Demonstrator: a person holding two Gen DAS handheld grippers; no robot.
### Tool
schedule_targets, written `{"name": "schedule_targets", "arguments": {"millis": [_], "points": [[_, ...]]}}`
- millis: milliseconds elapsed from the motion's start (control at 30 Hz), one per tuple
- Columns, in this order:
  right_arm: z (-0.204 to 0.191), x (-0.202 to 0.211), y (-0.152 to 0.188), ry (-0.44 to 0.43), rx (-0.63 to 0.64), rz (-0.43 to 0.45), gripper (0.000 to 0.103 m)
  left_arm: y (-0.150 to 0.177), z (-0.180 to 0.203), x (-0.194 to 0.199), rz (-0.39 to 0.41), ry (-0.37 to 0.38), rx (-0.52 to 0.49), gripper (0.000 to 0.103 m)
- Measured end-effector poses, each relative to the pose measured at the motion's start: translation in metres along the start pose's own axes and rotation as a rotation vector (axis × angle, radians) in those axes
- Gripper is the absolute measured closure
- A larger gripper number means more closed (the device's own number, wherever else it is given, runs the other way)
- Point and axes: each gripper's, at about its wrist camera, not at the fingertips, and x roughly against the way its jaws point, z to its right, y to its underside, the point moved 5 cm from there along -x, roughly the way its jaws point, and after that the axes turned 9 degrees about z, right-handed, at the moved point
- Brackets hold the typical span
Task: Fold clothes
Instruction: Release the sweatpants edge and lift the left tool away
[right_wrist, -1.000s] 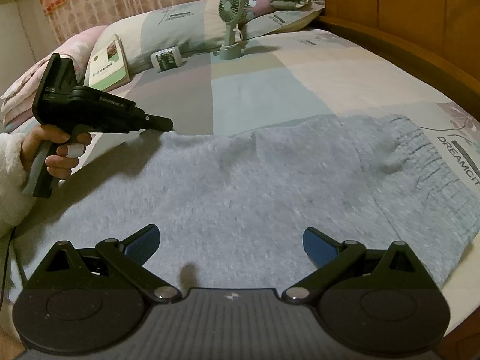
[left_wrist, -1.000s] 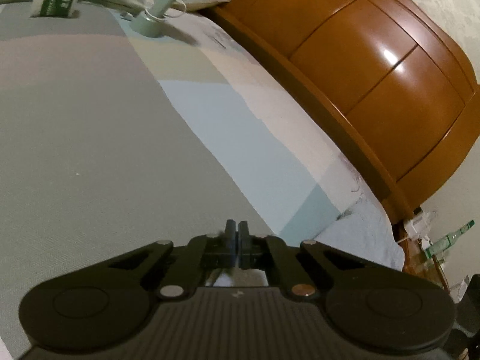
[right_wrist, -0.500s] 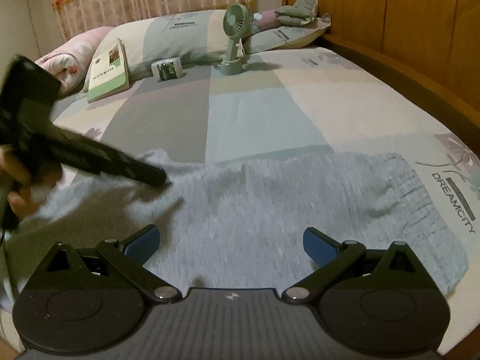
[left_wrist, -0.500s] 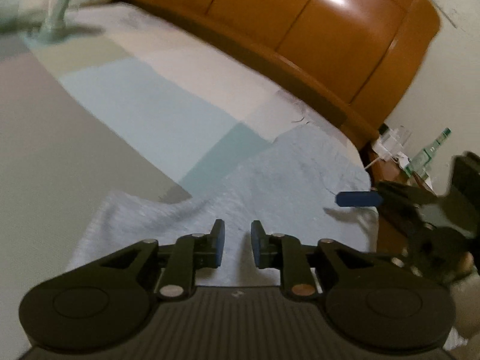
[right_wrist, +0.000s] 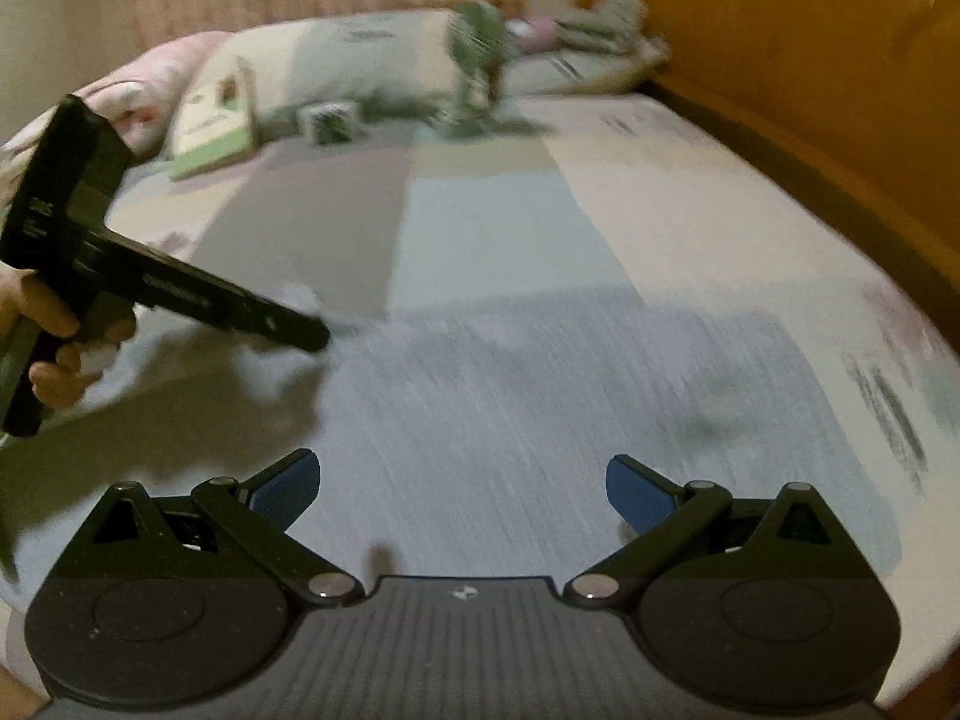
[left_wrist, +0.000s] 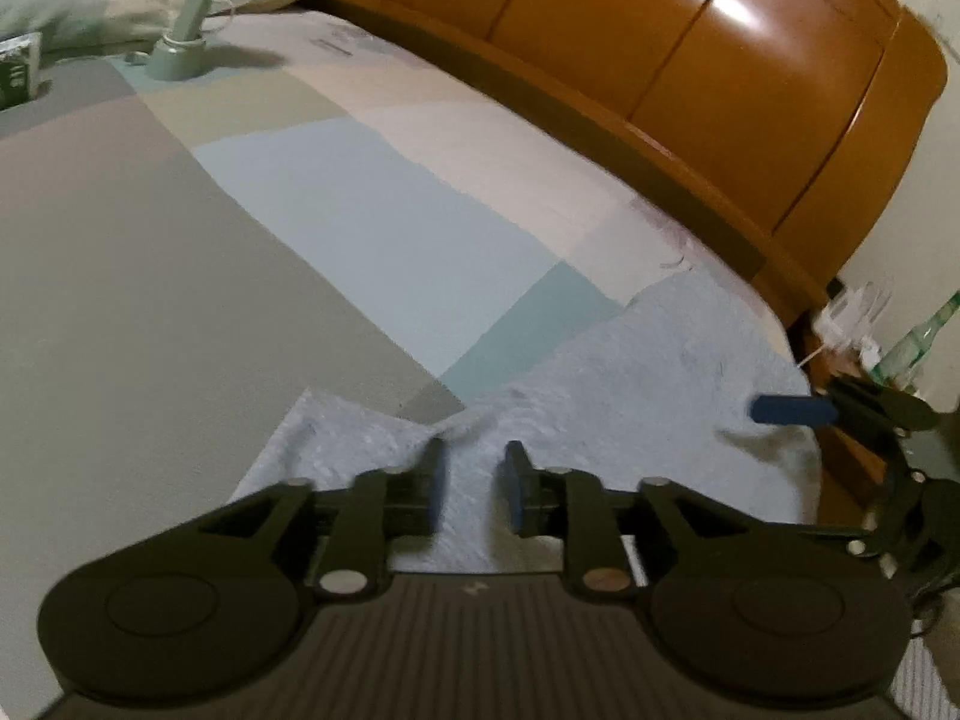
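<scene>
Across the bed [right_wrist: 480,228] the light-blue garment [right_wrist: 540,396] lies lengthwise left to right, beneath the left claw [left_wrist: 471,483], slightly parted, and the right claw [right_wrist: 462,486], spread wide.

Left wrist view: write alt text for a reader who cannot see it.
The left tool, fingers slightly apart and holding nothing, hovers over a pale blue fleece garment spread on a patchwork bedsheet. The right tool reaches in at right; a small green fan stands beyond, beside the wooden headboard.

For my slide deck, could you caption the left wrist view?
Left gripper, jaws apart, over a light-blue fleece garment spread on a patchwork bedsheet.
</scene>
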Motion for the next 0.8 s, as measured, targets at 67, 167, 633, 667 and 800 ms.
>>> {"name": "schedule_targets", "arguments": {"millis": [67, 167, 633, 667, 800], "points": [[-0.006, -0.016, -0.007, -0.032, 0.027, -0.002, 0.000, 0.000, 0.001, 0.004, 0.014, -0.001, -0.008, 0.059], [0.000, -0.041, -0.004, -0.018, 0.046, -0.047, 0.000, 0.003, -0.010, 0.007, 0.041, -0.077, -0.017, 0.059], [0.010, 0.017, 0.019, 0.079, -0.037, -0.070, 0.000, 0.009, 0.031, 0.042, 0.041, -0.202, -0.207, 0.053], [0.005, 0.022, 0.018, 0.073, -0.033, -0.062, 0.000, 0.013, 0.038, 0.053, 0.044, -0.211, -0.237, 0.051], [-0.019, 0.031, 0.023, 0.049, -0.021, -0.062, 0.000, 0.042, 0.059, 0.095, 0.043, -0.256, -0.324, 0.042]]}}
